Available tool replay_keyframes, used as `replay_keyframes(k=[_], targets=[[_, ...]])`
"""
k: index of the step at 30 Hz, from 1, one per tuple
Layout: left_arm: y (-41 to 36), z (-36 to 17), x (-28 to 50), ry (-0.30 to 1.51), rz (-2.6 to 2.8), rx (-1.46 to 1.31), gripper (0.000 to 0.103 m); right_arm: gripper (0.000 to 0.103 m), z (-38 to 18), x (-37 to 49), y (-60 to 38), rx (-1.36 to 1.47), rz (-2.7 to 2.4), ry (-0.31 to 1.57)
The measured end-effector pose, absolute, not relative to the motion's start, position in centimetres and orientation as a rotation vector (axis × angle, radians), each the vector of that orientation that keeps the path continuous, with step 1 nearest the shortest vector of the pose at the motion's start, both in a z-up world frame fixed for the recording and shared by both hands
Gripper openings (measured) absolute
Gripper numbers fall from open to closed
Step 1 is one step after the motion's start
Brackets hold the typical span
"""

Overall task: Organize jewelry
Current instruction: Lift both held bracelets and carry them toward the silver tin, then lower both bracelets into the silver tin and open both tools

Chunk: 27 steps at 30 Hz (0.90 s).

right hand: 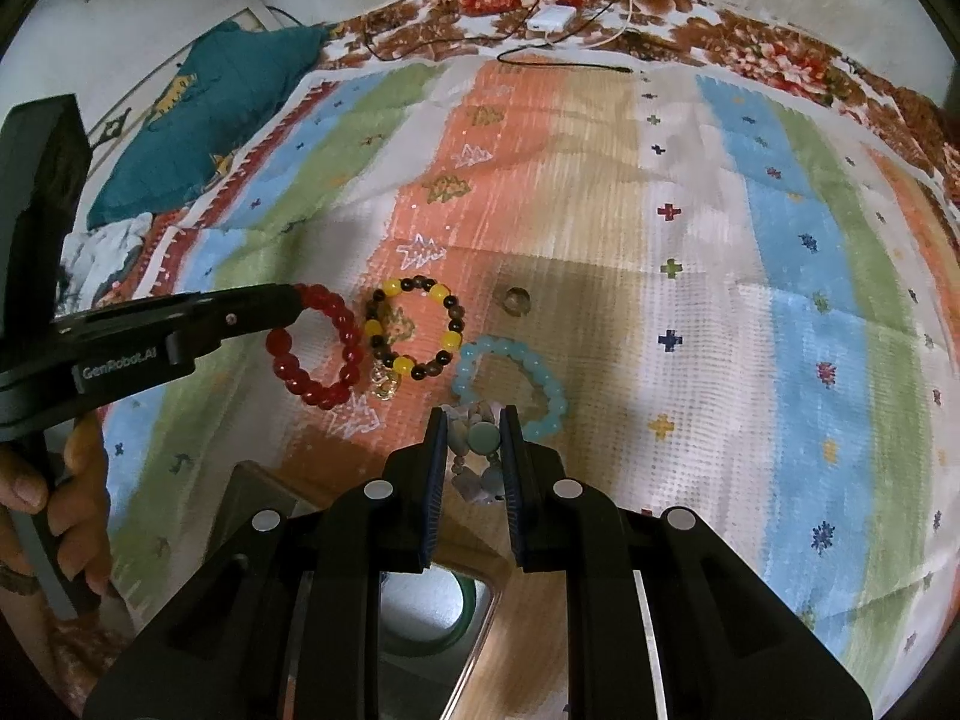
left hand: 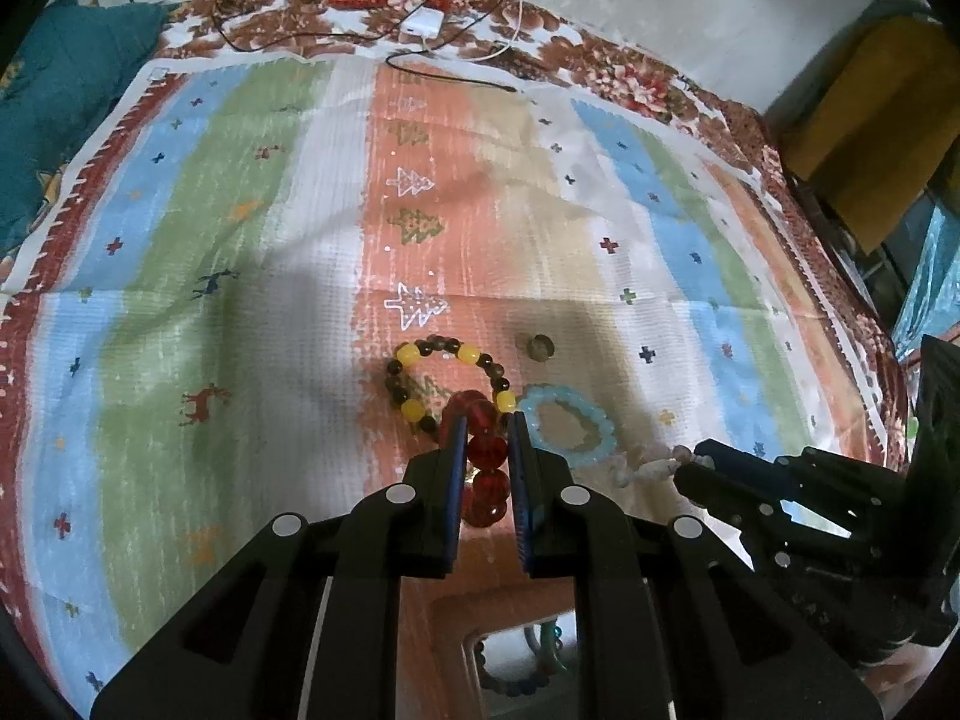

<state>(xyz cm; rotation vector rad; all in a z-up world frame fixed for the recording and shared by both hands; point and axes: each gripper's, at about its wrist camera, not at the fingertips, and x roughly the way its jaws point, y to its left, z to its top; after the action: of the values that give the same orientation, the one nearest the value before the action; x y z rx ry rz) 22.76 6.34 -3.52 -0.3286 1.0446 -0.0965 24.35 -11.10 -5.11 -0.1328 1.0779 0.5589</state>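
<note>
My left gripper (left hand: 487, 420) is shut on a red bead bracelet (left hand: 486, 450), which also shows in the right wrist view (right hand: 318, 348) hanging from the left gripper's tip (right hand: 288, 300). My right gripper (right hand: 474, 414) is shut on a pale stone-and-bead bracelet (right hand: 480, 438), seen in the left wrist view (left hand: 654, 465) at the right gripper's tip (left hand: 696, 462). A dark-and-yellow bead bracelet (right hand: 414, 330) and a light blue bead bracelet (right hand: 510, 387) lie on the striped cloth (right hand: 780, 300). A single round bead (right hand: 516, 300) lies beyond them.
A wooden box with a mirror (right hand: 432, 606) lies under the grippers, holding jewelry (left hand: 528, 660). A white charger with cables (right hand: 549, 18) lies at the far edge. A teal pillow (right hand: 210, 114) is at the far left. A yellow object (left hand: 870, 120) stands at the right.
</note>
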Motion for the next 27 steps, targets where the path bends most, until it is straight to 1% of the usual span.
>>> replay_keyframes(k=[17,27], targets=[[5.2,0.1,18.7,0.949,-0.123,-0.316,0.013,0.018,-2.4,21.4,-11.9,-0.149,0.555,0.999],[4.2,1.2,16.2,0.915,-0.152,-0.301,0.013,0.018,-1.3,19.7,-11.9,-0.173,0.561,0.955]])
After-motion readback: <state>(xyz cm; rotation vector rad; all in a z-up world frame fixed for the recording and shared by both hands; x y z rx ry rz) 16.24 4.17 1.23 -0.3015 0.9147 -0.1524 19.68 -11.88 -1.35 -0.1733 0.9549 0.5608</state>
